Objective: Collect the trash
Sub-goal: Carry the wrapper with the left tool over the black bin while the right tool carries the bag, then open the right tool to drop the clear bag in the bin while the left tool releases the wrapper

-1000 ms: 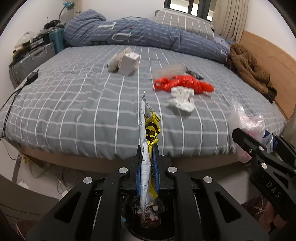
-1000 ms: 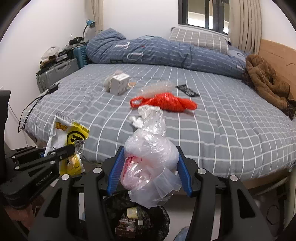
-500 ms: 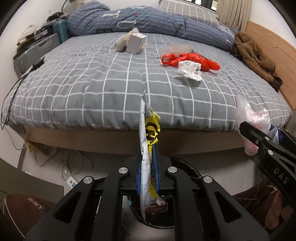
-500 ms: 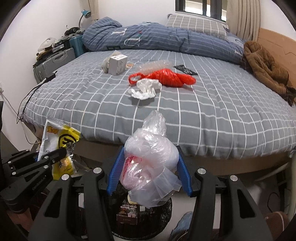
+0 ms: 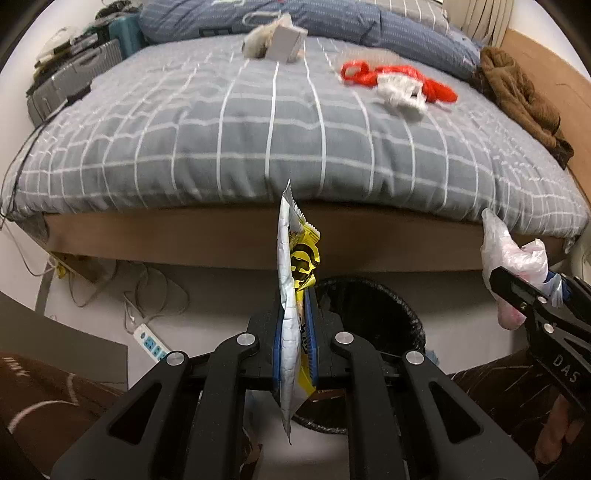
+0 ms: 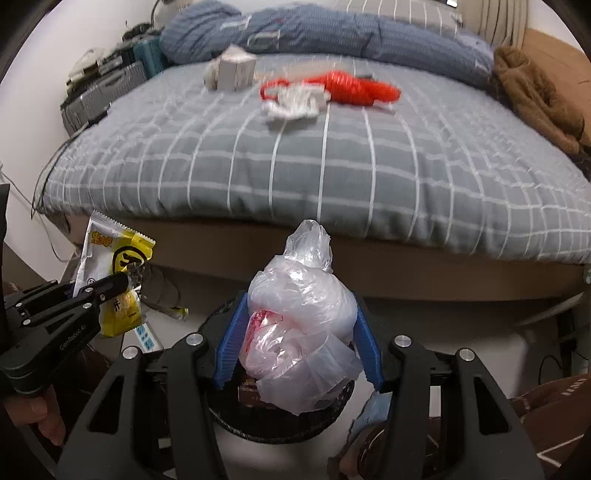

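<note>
1. Your left gripper (image 5: 293, 332) had its blue fingers (image 5: 309, 332) pressed tight on a yellow-and-white wrapper (image 5: 295, 266), which stood on edge between them, just this side of the bin (image 5: 373, 306).
2. Your right gripper (image 6: 297, 343) had its fingers (image 6: 229, 343) spread wide around a bunched clear bag (image 6: 303, 321) and squeezed it from both sides; the bag hung right above the bin (image 6: 280, 428).
3. The bin was black and lined, and it stood on the pale floor (image 5: 207, 325) close to the foot of the bed (image 5: 295, 140). Some rubbish lay inside it, too dim to name.
4. The bed wore a grey sheet with white checks over a brown wooden frame (image 5: 221, 236).
5. On the bed, well apart from your grippers, lay a red bag (image 6: 347, 86) with a white crumple (image 6: 295, 101) touching its near side, and a white box (image 6: 236, 68) farther back.
6. A blue duvet (image 6: 314, 33) was heaped at the far end, and a brown coat (image 6: 535, 96) lay at the right edge.
7. A grey case (image 5: 74, 81) stood against the left wall.
8. On the floor to the left lay a white power strip (image 5: 149, 341) among loose cables (image 5: 147, 288).
</note>
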A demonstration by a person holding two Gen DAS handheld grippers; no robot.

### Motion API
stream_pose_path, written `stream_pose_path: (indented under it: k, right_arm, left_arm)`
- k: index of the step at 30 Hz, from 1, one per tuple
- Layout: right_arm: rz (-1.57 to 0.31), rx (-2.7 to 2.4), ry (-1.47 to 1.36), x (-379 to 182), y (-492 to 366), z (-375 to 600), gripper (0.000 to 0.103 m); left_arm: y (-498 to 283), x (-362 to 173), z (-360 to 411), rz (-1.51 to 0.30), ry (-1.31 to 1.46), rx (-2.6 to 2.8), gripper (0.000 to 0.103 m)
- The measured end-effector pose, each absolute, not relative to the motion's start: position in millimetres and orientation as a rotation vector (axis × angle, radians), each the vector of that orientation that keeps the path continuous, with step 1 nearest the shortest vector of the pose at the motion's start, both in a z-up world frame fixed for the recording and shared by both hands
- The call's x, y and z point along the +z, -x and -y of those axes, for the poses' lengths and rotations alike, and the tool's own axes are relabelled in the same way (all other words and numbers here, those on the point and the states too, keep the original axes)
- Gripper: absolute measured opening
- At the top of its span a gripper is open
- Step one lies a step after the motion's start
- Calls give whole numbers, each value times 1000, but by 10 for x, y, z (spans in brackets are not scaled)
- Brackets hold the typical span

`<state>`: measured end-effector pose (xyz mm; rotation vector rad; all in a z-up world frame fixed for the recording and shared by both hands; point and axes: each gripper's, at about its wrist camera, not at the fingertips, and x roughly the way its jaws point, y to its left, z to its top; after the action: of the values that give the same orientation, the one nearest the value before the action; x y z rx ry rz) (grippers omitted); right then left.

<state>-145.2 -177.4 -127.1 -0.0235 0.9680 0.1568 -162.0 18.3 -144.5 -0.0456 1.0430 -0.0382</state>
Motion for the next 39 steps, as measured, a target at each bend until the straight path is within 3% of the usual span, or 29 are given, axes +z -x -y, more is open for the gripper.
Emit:
stream_pose_path:
  k: [18, 28, 33, 39]
  right_arm:
    - [-1222, 168, 91, -2214, 1220, 1518, 52]
    - [-1286, 172, 122, -2494, 1171, 1329, 54]
    - [-1270, 150, 109, -2475, 1194, 1444, 73]
    - [-1256, 90, 82, -2458, 1190, 1751, 84]
  left_arm:
    - [1447, -2331, -401, -1245, 79, -21, 10]
    - [1461, -2483, -492, -1284, 85, 1, 10]
    - [1445, -2503, -419, -1296, 80, -8, 10]
    - [1409, -2557, -250, -1304, 62, -44, 10]
